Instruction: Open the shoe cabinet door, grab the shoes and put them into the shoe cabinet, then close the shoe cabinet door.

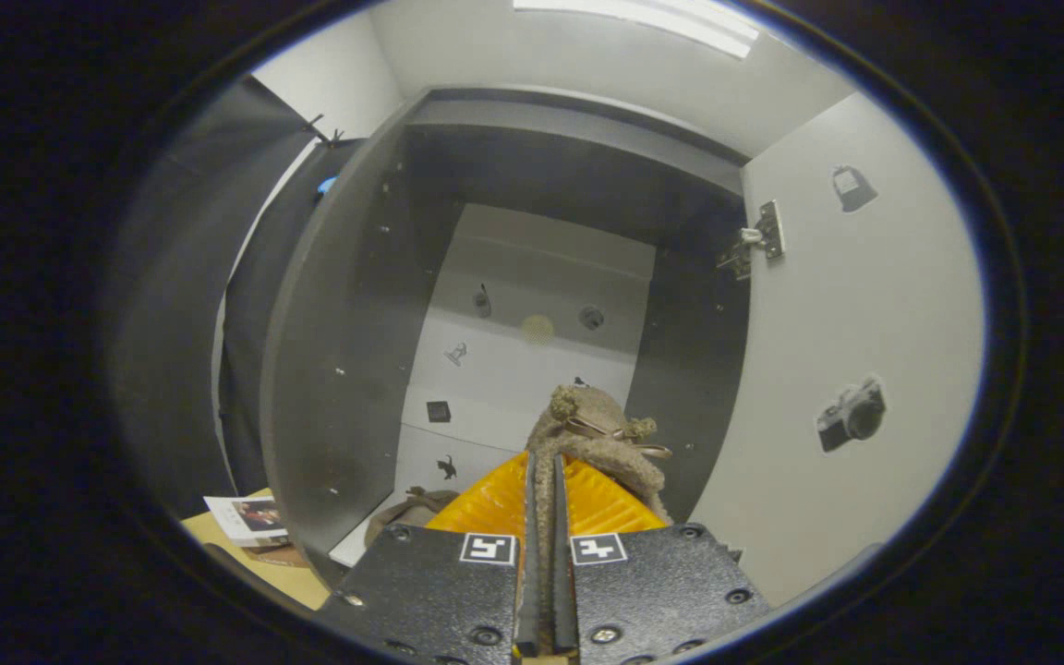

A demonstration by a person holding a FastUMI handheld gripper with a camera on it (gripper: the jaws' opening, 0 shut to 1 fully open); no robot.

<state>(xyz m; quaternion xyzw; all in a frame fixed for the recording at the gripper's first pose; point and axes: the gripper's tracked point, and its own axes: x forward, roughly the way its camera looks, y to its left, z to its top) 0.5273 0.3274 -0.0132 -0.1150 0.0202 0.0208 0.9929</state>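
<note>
Shoe (598, 432) — a tan, fuzzy slipper-like one with a small bow on its upper — was held in the gripper (544, 480), pinched between the two orange fingers (495, 503), which were drawn nearly together with only a thin fold of the fuzzy fabric in the narrow gap between them. Both fingers pressed on that fold. The shoe's long axis ran forward along the fingers, its far end pointing ahead into the shoe cabinet (532, 240) and leaning slightly toward the right-hand wall.

The cabinet door (855, 351) stood swung wide on the right, its pale inner face bearing a metal hinge (758, 238) near the top and small stickers, one of a camera (851, 416). The dark left side panel (338, 351) rose close beside the left finger, and the dark right wall sat just beyond the shoe's outer edge. Between these two walls the opening ran clear ahead to the white back panel (532, 342), which also carried several small stickers. More room lay on the left of the shoe than on the right.

Low inside, just left of the fingers, a second brownish shoe (412, 508) rested on the cabinet floor — partly hidden by the gripper body. Outside the left panel, a printed leaflet (250, 517) lay on a tan surface (283, 573).
</note>
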